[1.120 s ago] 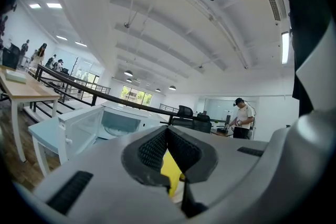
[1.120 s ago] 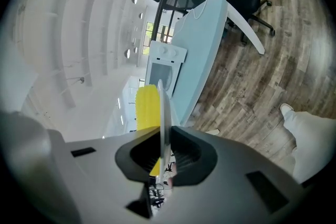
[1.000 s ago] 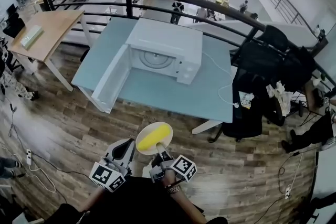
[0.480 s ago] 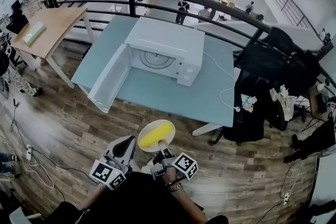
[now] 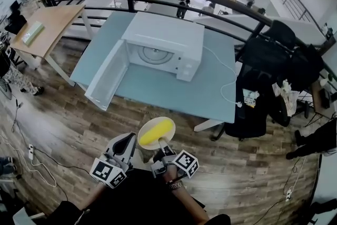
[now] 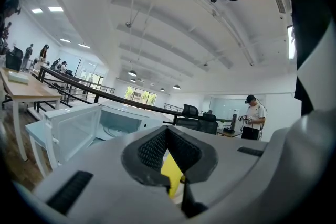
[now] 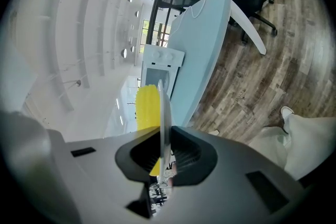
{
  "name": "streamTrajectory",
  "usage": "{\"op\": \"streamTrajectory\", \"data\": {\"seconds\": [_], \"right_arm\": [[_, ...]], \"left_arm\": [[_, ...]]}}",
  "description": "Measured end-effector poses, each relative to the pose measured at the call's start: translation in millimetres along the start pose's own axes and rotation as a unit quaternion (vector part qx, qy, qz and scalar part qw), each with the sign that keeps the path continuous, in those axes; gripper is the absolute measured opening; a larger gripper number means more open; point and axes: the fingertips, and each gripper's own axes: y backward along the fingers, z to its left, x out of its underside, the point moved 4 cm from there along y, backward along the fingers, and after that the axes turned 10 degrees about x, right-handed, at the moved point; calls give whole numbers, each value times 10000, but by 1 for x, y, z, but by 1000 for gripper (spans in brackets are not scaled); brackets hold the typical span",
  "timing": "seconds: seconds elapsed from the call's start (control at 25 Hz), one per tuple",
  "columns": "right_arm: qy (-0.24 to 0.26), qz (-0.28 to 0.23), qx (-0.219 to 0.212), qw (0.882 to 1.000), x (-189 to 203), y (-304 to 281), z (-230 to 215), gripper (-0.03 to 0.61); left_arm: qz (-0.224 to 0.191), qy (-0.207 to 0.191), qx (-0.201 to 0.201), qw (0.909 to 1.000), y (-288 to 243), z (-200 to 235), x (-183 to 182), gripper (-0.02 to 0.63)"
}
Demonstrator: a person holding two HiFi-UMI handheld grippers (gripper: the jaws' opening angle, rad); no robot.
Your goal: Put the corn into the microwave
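The right tongs were clamped on the near rim of a pale round plate, and the right gripper view showed the thin plate edge pinched between the two pads. The corn, a yellow cob, lay across the plate, which was held above the wooden floor and well short of the counter. Just beside it, the left tongs were closed together with nothing between them, and only a sliver of yellow showed past the pads. On the light-blue counter stood the white microwave, its door swung wide open to the left and its round turntable visible inside. A white cable trailed across the counter at the microwave's right.
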Motion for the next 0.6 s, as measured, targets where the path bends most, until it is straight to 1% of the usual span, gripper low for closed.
{"op": "streamTrajectory", "data": {"seconds": [0.12, 0.36, 0.6], "right_arm": [[-48, -64, 55, 10000, -2, 1, -4, 32], [-5, -176, 25, 9998, -13, -3, -2, 32], [-28, -335, 54, 9994, -34, -11, 2, 32]], "left_arm": [[24, 50, -9, 10000, -1, 1, 4, 3], [-7, 65, 50, 10000, -9, 7, 6, 3], [7, 130, 169, 9998, -32, 19, 7, 3]]}}
